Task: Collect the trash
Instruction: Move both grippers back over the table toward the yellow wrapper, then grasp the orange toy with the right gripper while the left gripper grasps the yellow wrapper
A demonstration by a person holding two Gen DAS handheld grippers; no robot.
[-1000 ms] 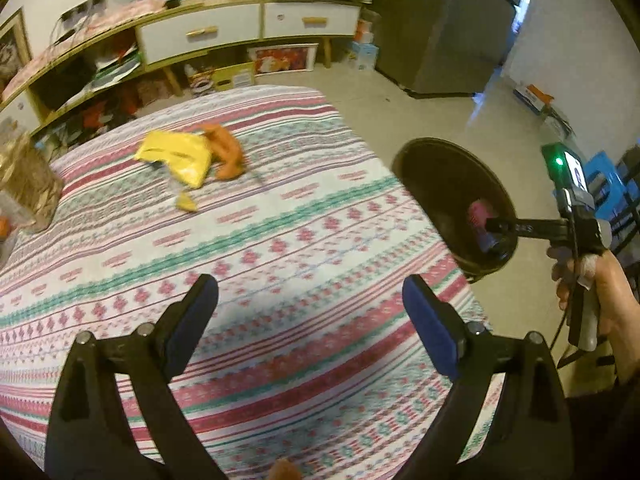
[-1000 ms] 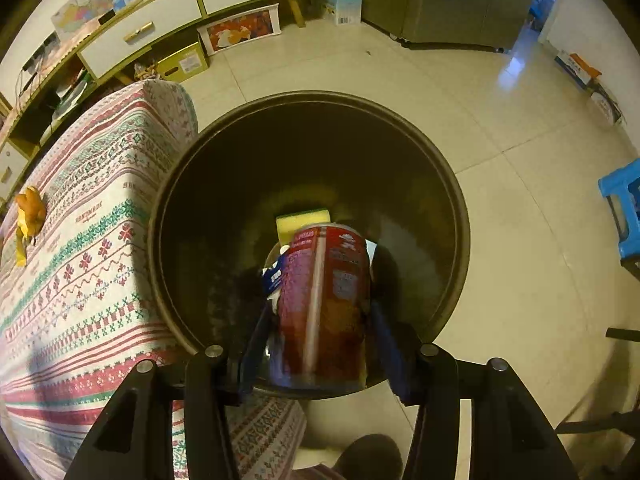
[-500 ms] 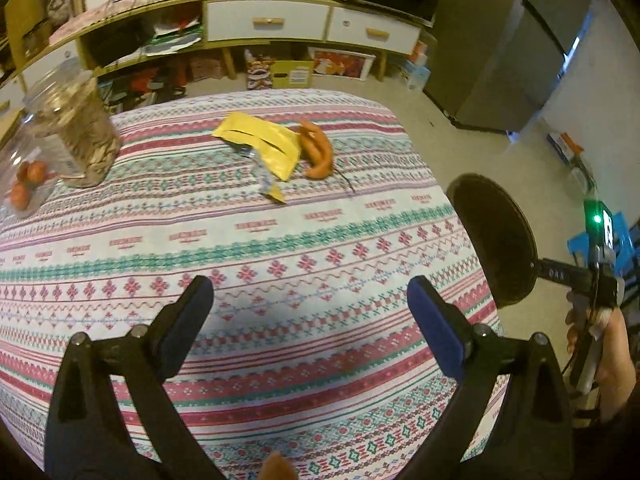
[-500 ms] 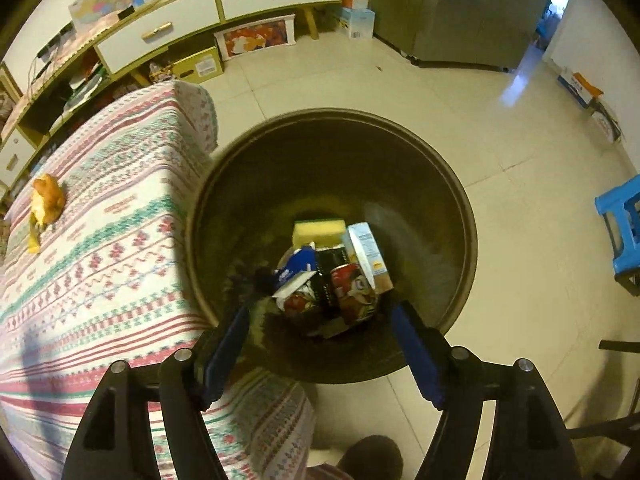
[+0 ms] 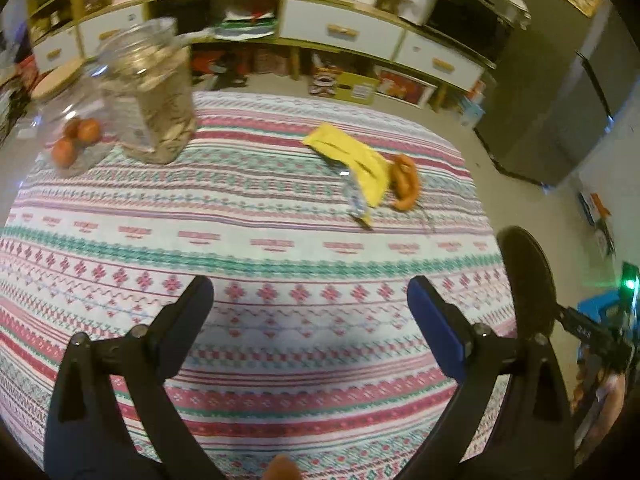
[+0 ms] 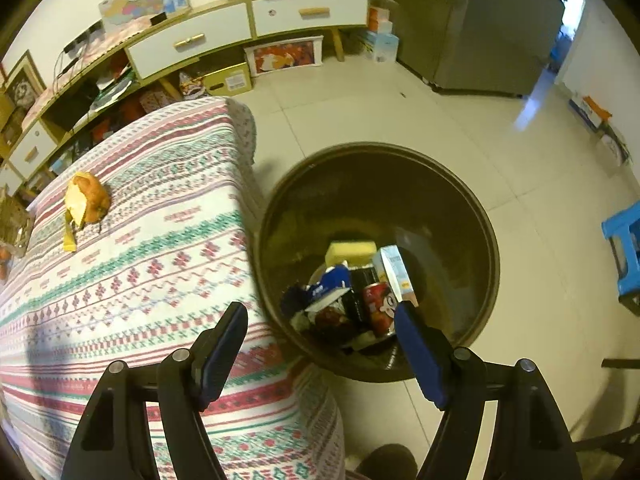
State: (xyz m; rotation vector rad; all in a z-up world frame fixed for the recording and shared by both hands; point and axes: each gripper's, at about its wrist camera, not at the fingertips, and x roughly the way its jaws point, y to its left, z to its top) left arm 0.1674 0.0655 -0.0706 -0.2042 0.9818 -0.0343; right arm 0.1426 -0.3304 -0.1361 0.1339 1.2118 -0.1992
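A dark round trash bin (image 6: 476,216) stands on the floor beside the table; inside lie a red can (image 6: 378,308), a yellow sponge (image 6: 350,252), a small carton (image 6: 396,272) and other wrappers. My right gripper (image 6: 320,316) hangs open above the bin's near rim, nothing between its blue pads. My left gripper (image 5: 310,292) is open over the striped tablecloth (image 5: 240,248), empty. On the far part of the table lie a yellow wrapper (image 5: 352,158) and an orange peel (image 5: 406,180), also seen as wrapper (image 6: 74,208) and peel (image 6: 94,196) from the right wrist.
A glass jar (image 5: 156,92) and a clear container with orange fruit (image 5: 72,136) stand at the table's far left. The bin's rim (image 5: 528,280) shows right of the table. A low cabinet (image 5: 340,32), a fridge (image 6: 480,20) and a blue stool (image 6: 624,252) surround the floor.
The red can left my right gripper and now lies in the bin; that gripper rose and shifted toward the table. My left gripper swung left, bringing the jar into view.
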